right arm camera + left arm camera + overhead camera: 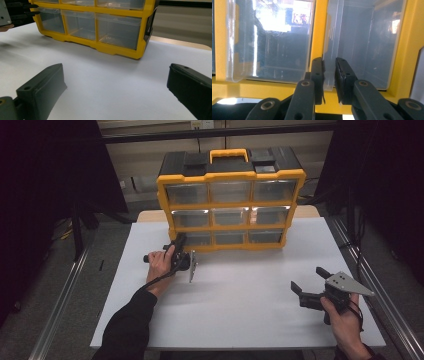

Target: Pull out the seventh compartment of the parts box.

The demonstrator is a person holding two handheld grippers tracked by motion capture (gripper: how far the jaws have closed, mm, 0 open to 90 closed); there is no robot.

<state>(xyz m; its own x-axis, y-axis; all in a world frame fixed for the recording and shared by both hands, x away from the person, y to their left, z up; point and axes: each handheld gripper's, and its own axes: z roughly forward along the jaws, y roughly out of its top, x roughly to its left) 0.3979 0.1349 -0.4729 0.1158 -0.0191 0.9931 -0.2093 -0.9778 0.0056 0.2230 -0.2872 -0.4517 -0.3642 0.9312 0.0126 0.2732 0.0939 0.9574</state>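
A: Eyes on the organizer (230, 200): yellow frame, black top, one yellow carry handle (228, 154), standing upright at the far middle of the white table (240, 310).

B: Drawer count?

A: Nine clear drawers, three rows of three. The bottom-left drawer (198, 239) is where the action is.

B: And the left gripper (177, 245)?

A: Right up against that drawer. In the left gripper view its two black jaws are nearly together, a narrow gap between them, the clear edge of the drawer (329, 50) sitting in that gap. Whether they actually pinch it, I cannot tell.

B: The right gripper (309, 281)?

A: Well apart, low at the table's near right, jaws spread wide, nothing between them. The right gripper view looks across bare table to the organizer's bottom row (97, 25).
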